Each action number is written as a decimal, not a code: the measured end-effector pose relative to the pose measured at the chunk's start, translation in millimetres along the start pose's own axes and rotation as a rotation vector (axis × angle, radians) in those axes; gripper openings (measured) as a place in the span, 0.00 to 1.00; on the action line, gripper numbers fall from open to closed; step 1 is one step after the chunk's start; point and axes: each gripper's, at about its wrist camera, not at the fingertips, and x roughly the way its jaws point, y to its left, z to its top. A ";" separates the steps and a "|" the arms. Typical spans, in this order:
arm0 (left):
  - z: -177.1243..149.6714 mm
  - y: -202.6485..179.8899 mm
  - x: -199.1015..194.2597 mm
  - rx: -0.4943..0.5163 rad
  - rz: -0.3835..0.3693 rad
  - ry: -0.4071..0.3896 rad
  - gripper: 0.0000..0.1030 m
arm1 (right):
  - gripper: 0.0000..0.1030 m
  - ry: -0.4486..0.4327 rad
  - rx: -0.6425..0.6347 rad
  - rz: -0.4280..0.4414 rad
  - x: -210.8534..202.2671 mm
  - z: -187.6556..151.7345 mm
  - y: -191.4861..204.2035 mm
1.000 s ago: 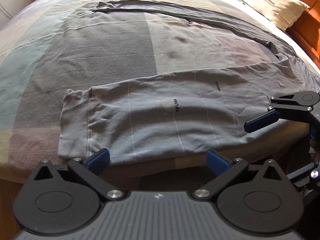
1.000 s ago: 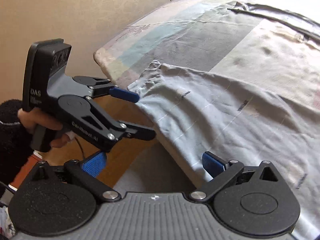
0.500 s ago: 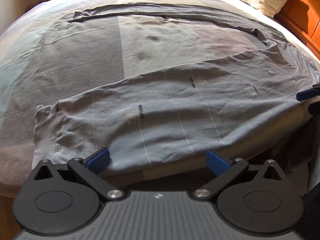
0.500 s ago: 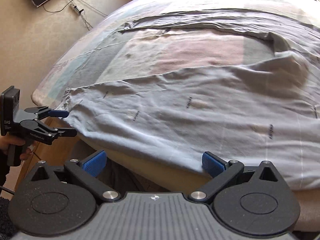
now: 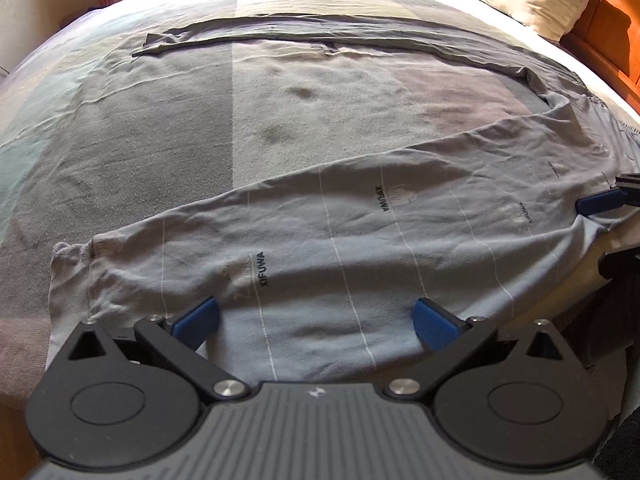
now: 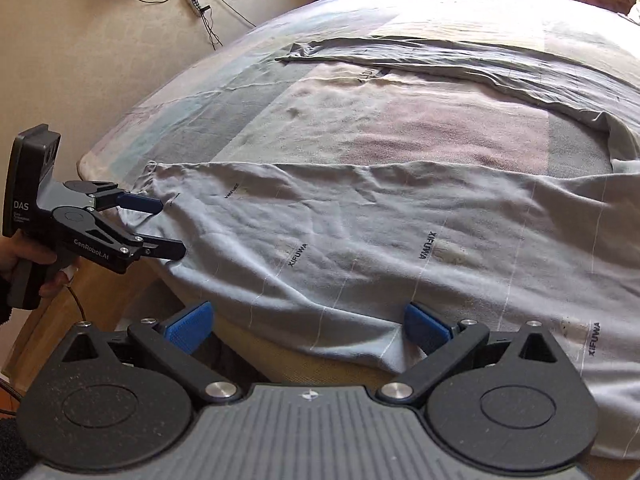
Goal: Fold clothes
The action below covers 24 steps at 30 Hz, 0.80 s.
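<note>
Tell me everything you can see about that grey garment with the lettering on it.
The grey trousers look like soft, thin cotton, with faint pale vertical lines and small black XIFUWA prints. They lie flat and slightly wrinkled on the bed, legs spread apart: one leg runs along the near edge, its gathered cuff at the left; the other stretches across the far side. Both open grippers hover at the near leg's edge.

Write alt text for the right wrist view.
A pair of grey trousers lies spread across a bed, one leg along the near edge. The right gripper hovers open at that edge, while the left gripper, held in a hand, sits open around the cuff end.
</note>
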 end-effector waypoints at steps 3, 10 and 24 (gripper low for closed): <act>-8.1 3.5 -7.4 0.021 0.025 0.023 0.99 | 1.00 0.027 0.011 0.017 -13.2 -14.5 -2.9; 7.4 -14.0 -34.1 0.063 -0.033 -0.041 0.99 | 1.00 0.024 0.055 -0.048 -56.5 -27.3 -17.2; 41.5 -79.7 -11.2 0.137 -0.182 -0.047 0.99 | 1.00 0.004 0.151 -0.208 -84.3 -39.8 -48.9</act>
